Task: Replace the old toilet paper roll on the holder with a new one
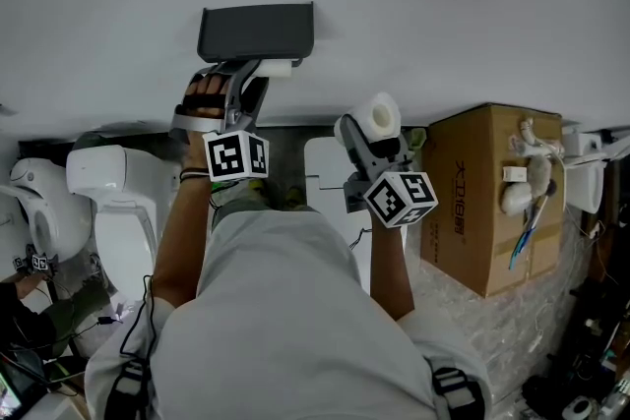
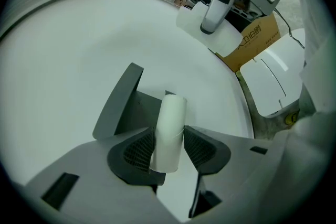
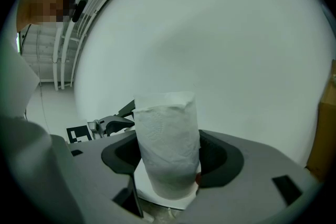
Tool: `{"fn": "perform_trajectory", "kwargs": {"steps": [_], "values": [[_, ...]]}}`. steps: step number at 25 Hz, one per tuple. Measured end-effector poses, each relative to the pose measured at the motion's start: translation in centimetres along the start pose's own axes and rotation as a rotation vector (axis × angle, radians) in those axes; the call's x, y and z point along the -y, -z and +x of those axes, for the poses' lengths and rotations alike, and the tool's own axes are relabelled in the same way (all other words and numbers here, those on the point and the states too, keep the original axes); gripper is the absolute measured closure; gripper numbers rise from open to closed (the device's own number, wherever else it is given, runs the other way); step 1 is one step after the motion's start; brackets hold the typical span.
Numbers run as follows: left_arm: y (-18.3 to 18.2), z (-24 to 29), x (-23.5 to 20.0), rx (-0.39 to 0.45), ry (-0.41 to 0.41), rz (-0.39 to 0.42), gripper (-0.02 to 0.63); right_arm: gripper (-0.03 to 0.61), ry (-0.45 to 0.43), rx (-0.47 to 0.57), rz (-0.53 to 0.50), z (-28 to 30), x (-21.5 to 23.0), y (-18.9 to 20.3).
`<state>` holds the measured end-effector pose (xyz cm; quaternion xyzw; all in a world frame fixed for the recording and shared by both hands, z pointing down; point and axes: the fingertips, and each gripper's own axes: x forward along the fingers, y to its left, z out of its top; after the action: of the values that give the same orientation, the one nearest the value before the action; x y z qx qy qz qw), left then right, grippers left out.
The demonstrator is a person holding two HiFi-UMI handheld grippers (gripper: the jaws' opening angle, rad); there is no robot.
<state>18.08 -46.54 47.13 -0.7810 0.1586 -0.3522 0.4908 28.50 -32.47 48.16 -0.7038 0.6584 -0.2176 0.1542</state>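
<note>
**While the old roll sat in the left tongs, the new one waited off to the right**

Where the old roll point(image 2: 169, 131) hung under the dark holder point(image 1: 256, 31) on the white wall point(image 1: 443, 5), it showed as a thin white tube. In the head view its long axis ran level along the holder's lower edge. The left gripper point(image 2: 168, 145) was the nearer one, reaching up to it from below. Its jaws stood on either side of the tube with the ribbed pads point(image 2: 137, 150) against it, so I judged it pinched rather than loose.

The new roll point(image 3: 168, 144), much fatter, stood upright in the pinch of the right gripper point(image 3: 169, 161). It was held to the right of the holder and lower, well apart from it.

Nothing lay between the new roll and the holder, but the old tube and the left gripper filled that spot. They would probably have to come away first.

A cardboard box point(image 1: 482, 202) stood further right, and a toilet point(image 1: 118, 202) sat below left.
</note>
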Motion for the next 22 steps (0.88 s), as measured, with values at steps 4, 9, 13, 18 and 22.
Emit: {"fn": "perform_trajectory", "kwargs": {"steps": [4,9,13,18,22], "values": [[-0.5,0.0,0.1,0.008,0.003,0.017,0.417,0.268,0.011,0.008,0.006,-0.6,0.1,0.0],[-1.2,0.2,0.2,0.014,0.005,0.047,0.419,0.268,0.022,0.022,0.008,-1.2,0.2,-0.2],[-1.5,0.3,0.1,0.005,0.006,0.079,0.422,0.268,0.033,0.032,0.013,-1.6,0.5,-0.3],[-1.5,0.7,0.2,-0.015,0.008,0.090,0.423,0.268,0.047,0.043,0.020,-2.0,0.9,-0.4],[-1.7,1.1,0.3,-0.041,0.002,0.112,0.423,0.268,0.059,0.052,0.026,-2.6,1.3,-0.5]]}}
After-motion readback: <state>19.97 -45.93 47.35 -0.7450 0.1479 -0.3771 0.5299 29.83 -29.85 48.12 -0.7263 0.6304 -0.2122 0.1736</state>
